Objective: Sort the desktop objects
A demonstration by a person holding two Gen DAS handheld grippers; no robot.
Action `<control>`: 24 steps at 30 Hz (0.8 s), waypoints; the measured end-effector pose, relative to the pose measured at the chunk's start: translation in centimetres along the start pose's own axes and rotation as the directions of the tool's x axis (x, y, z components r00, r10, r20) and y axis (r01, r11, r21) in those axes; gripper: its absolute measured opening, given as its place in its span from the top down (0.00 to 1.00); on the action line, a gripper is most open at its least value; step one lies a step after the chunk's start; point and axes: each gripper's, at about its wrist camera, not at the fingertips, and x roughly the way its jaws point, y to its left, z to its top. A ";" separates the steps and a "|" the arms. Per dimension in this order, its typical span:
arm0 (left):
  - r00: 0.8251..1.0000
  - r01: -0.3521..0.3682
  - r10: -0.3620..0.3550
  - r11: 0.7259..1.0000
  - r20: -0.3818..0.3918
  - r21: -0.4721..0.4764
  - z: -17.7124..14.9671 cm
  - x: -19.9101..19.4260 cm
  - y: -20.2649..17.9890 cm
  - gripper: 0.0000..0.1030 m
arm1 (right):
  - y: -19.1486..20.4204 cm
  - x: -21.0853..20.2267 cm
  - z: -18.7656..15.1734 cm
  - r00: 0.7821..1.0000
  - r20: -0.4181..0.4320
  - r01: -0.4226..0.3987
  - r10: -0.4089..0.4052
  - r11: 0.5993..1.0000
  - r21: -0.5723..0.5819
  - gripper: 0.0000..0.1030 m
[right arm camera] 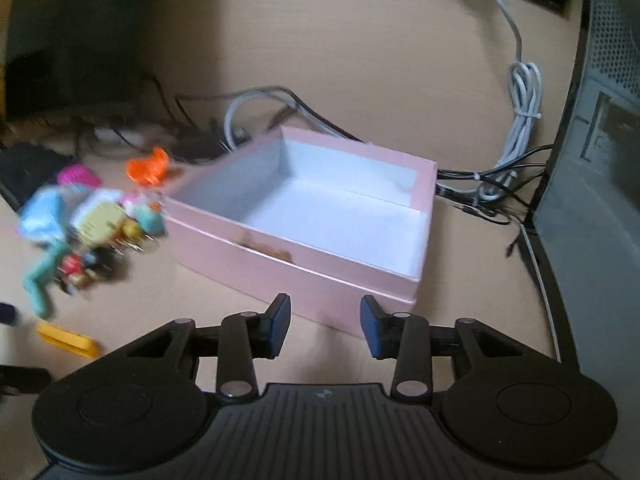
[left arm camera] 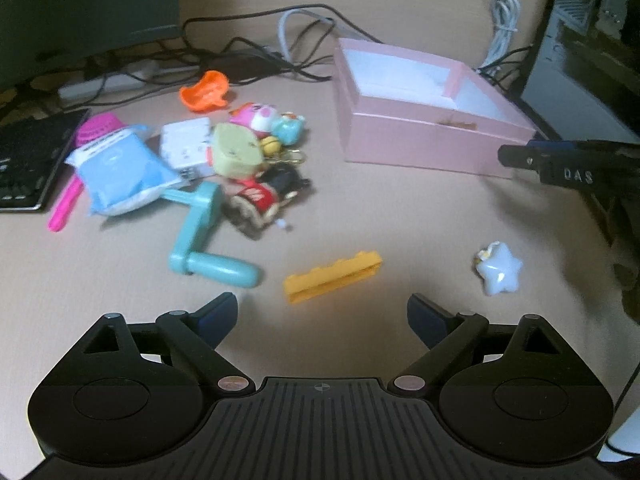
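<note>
left claw (left arm camera: 322, 316) over beige desk (left arm camera: 380, 216), cables (left arm camera: 256, 56) perhaps tangled behind

left claw (left arm camera: 322, 314): black, ribbed base, blue pads (left arm camera: 218, 314) | right claw (right arm camera: 325, 326): same, silver rivets

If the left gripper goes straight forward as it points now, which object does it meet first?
Probably the yellow toothed plastic bar, lying on the desk just ahead of the left gripper, between its open fingers' lines; depth is uncertain.
</note>
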 end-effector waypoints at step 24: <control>1.000 0.023 -0.025 0.992 0.012 0.125 -1.1 -0.5 -0.7 0.30 | 6.3 -1.6 -5.4 0.977 -0.109 -0.188 0.182 0.981 -0.047 0.37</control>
